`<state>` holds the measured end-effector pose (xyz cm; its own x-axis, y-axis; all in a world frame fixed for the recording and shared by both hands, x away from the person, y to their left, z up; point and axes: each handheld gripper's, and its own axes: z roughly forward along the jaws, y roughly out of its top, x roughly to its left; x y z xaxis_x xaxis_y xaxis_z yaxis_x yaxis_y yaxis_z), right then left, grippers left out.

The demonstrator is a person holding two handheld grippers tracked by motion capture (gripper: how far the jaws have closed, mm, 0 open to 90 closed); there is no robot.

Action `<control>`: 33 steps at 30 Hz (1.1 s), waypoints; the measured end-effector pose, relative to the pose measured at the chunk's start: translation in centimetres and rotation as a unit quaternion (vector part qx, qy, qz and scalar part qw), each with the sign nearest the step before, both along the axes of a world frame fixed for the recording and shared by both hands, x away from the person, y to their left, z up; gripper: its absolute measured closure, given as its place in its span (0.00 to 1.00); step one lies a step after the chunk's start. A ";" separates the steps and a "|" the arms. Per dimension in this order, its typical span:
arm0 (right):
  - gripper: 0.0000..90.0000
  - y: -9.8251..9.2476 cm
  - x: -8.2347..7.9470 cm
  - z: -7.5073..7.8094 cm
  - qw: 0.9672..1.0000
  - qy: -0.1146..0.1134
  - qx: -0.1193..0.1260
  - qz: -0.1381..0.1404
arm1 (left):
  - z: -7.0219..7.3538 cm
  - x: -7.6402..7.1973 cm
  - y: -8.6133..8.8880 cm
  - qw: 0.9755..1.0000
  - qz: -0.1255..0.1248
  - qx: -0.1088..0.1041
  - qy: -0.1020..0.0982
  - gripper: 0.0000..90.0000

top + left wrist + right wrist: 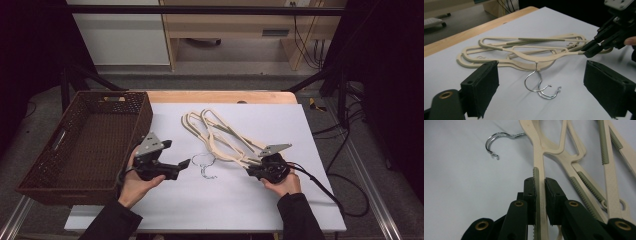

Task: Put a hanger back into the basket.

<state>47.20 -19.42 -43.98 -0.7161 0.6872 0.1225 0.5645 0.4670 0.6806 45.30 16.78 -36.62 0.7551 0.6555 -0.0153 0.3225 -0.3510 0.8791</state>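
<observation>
Right gripper (pixel 539 192) clenched on the arm of a cream plastic hanger (pixel 537 150). Left gripper (pixel 541 90), jaws released, faces the chrome hooks (pixel 536 83). No legible writing.

Wooden table (pixel 220 96), white sheet (pixel 280 195), hangers (pixel 220 132), wicker basket (pixel 75 145)

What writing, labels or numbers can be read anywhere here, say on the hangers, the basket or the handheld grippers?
None: no word, number or sign is legible.
The cream hangers show ribbed grip strips but no lettering.
The brown basket, the white sheet and the left gripper bear no visible print.
The right gripper, clamped on a hanger arm, shows plain black pads and brass rivets.
</observation>
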 end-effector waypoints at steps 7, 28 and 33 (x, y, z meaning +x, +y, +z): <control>0.89 0.0 -0.2 0.1 1.000 -0.002 0.000 0.001 | -3.1 4.7 -4.2 0.998 -0.013 0.035 0.044 0.26; 0.89 0.0 -0.2 0.1 1.000 0.000 -0.001 0.005 | -7.9 8.2 -7.5 0.987 -0.065 0.119 0.083 0.77; 0.89 0.1 -0.3 0.0 1.000 0.001 0.002 0.008 | -7.8 8.1 -7.4 0.986 -0.079 0.130 0.071 0.88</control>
